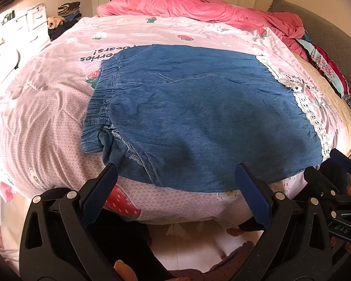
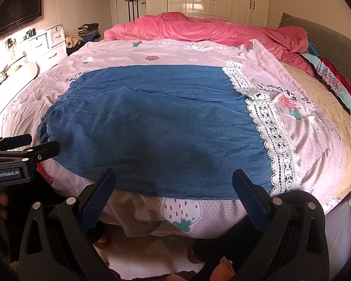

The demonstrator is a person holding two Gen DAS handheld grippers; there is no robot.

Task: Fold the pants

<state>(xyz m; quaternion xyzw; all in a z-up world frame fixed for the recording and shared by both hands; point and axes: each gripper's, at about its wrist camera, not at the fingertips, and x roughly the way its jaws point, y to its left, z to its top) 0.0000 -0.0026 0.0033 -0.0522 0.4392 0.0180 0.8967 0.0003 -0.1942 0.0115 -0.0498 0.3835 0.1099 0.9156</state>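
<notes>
Two hand-held grippers: left hand-held gripper [image 1: 176, 175] and right hand-held gripper [image 2: 174, 180] are held released, jaws spread, just short of the pants' near edge, nothing grasped.
Pants [image 1: 199, 107]: spread flat on the bed [image 1: 46, 117], waistband left, lace hems [image 2: 269, 135] right.
Risk: only the top layer may be pinched, so the fold could skew.
Beyond the pants: a pink duvet [image 2: 199, 28] is bunched.

I read "GenRobot.AI" in white on the black left gripper's body [image 2: 7, 175], at the left edge of my right wrist view. The pink strawberry-print bedsheet [image 1: 58, 107] carries upside-down black lettering beside the jeans, only fragments legible: "orries", "bears!".
</notes>
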